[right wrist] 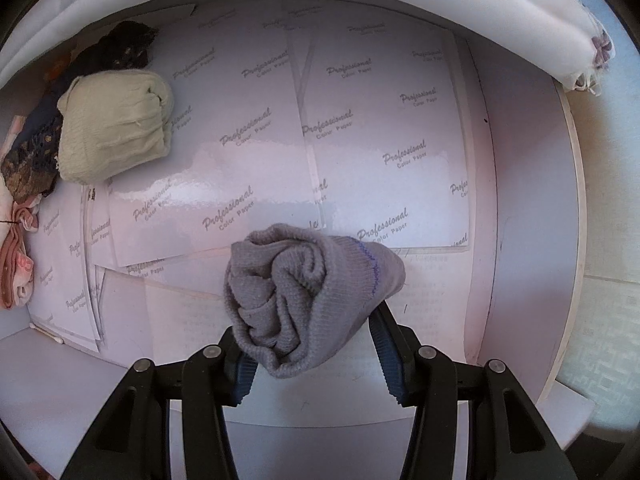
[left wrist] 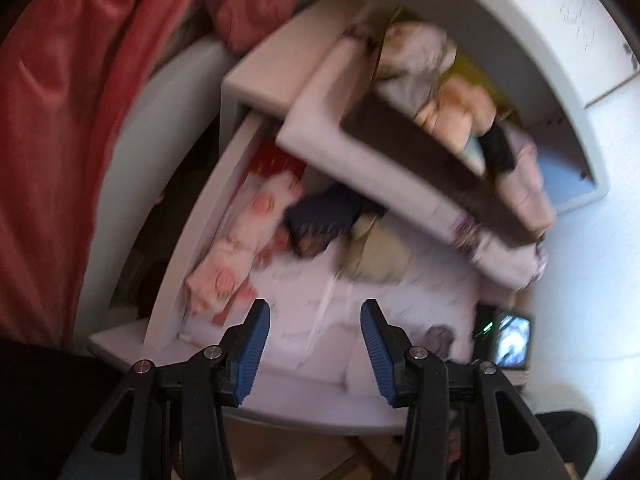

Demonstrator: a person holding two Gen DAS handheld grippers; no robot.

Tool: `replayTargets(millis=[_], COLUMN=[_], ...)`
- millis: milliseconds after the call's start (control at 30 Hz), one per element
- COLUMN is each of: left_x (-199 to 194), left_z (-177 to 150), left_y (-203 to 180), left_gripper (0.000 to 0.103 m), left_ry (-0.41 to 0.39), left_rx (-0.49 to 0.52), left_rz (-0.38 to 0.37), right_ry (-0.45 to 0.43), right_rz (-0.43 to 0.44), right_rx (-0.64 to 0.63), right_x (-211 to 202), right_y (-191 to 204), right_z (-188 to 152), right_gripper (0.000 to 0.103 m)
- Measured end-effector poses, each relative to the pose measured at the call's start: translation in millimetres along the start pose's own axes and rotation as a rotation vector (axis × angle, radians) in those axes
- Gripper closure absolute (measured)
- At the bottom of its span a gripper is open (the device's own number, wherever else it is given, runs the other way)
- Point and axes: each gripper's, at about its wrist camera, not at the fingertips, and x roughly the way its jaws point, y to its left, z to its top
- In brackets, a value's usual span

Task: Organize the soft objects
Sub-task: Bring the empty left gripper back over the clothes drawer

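Observation:
My right gripper (right wrist: 310, 328) points down into an open drawer (right wrist: 524, 240) lined with printed white paper and is shut on a rolled grey sock (right wrist: 304, 292), which hangs just above the liner. At the drawer's left end lie a beige rolled sock (right wrist: 114, 124), a dark lacy piece (right wrist: 32, 160) and pink socks (right wrist: 16, 272). The left wrist view is blurred. In it my left gripper (left wrist: 315, 308) is open and empty above the same drawer (left wrist: 180, 280), with the beige roll (left wrist: 378, 256), the dark piece (left wrist: 324, 216) and pink patterned socks (left wrist: 236, 252) beyond its fingertips.
An upper drawer (left wrist: 360, 172) stands pulled out over the lower one, holding several soft bundles. A white flowered cloth (right wrist: 480, 8) drapes along its front. Red fabric (left wrist: 60, 120) hangs at the left. A small lit screen (left wrist: 512, 340) shows at the drawer's right end.

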Motion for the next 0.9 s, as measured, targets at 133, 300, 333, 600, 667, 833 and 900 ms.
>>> replayTargets(millis=[133,300,333,600,667,833,900], left_x=[15,39,45,64,70,74,76], left_z=[-10,-17,-19,-26,-27,-29,-29], left_y=[-3,-2,-1,-12,-14,-14,-13], left_gripper=[0.055,0.055,0.055,0.055,0.054,0.04,0.034], left_ry=[0.028,0.1,0.119,0.164,0.176,0.182,0.192], left_rx=[0.097,0.135,0.139,0.228,0.246,0.258,0.256], left_rz=[0.059,0.074,0.081,0.134,0.154,0.17,0.171], right_ry=[0.003,0.002,0.002,0.009,0.012,0.01,0.003], right_rz=[0.003,0.013,0.014,0.046,0.053,0.063,0.062], right_rx=[0.001,0.006,0.005,0.031,0.037,0.043,0.04], right_x=[2,6,6,10,11,11,10], right_y=[2,-1,-2,-15,-17,-23,-25], right_z=[1,2,2,1,1,2,1], right_gripper=[0.051,0.051,0.051,0.05,0.05,0.05,0.051])
